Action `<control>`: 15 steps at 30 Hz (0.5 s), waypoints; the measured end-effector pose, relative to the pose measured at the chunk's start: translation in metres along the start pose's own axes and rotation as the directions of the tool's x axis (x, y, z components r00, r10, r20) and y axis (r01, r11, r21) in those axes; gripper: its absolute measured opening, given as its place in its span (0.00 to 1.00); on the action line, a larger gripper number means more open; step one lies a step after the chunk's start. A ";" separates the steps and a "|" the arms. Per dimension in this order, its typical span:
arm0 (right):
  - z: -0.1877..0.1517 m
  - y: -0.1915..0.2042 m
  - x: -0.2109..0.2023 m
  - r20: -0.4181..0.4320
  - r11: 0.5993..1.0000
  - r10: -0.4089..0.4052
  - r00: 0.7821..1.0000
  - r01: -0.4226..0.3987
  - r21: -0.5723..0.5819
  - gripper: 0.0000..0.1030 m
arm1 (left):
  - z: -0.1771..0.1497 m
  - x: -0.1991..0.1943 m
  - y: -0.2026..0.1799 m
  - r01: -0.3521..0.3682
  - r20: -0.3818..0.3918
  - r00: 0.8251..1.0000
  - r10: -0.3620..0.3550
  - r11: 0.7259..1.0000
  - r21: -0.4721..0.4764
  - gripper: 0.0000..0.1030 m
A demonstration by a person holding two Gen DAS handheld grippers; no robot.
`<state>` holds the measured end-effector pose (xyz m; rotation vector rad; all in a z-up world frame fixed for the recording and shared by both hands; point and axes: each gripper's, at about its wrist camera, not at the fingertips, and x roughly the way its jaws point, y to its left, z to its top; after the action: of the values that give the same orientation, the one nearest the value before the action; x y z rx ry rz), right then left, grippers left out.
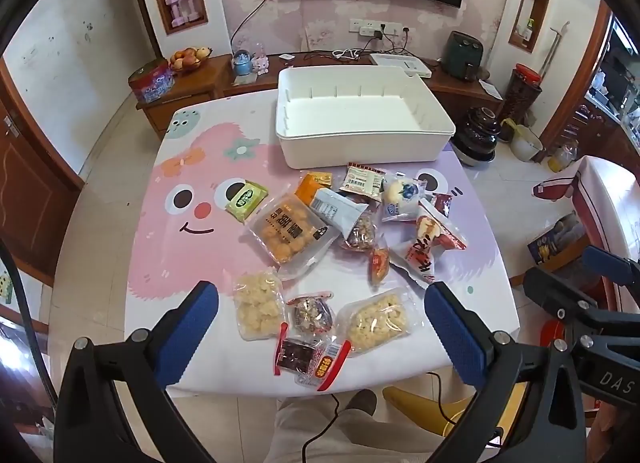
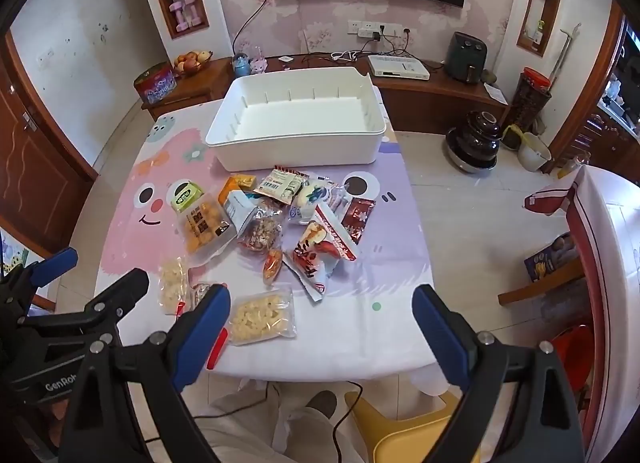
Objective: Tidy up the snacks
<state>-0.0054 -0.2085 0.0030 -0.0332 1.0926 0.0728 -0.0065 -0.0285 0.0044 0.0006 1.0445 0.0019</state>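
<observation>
Several snack packets lie in a loose pile on the table with the cartoon cloth (image 1: 160, 263). Among them are a bag of orange puffs (image 1: 286, 233) (image 2: 202, 225), a green packet (image 1: 246, 199) (image 2: 185, 193), two bags of pale puffs (image 1: 258, 305) (image 1: 376, 321) (image 2: 262, 317), and a red and white packet (image 1: 424, 251) (image 2: 320, 251). An empty white bin (image 1: 360, 119) (image 2: 296, 119) stands behind them. My left gripper (image 1: 320, 327) is open above the table's near edge, over the nearest packets. My right gripper (image 2: 320, 327) is open and empty, to the right of the left one.
A wooden TV cabinet (image 1: 248, 79) with a fruit bowl (image 1: 188, 59) runs along the far wall. A dark pot (image 1: 478, 135) sits on the floor at the right. A yellow chair (image 2: 400, 431) and a person's legs are below the near edge.
</observation>
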 end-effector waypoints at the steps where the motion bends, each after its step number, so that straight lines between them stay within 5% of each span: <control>1: 0.000 -0.001 0.000 -0.001 1.000 0.002 1.000 -0.002 0.003 0.90 | 0.000 0.000 -0.001 0.001 -0.001 1.000 -0.001 1.000 0.002 0.99; 15: -0.001 0.005 -0.005 0.016 1.000 0.024 1.000 -0.024 -0.007 0.87 | -0.003 0.002 0.003 -0.001 0.028 1.000 0.001 1.000 0.020 0.99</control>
<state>-0.0089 -0.2038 0.0067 -0.0255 1.0770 0.0976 -0.0080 -0.0254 0.0015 0.0191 1.0169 -0.0075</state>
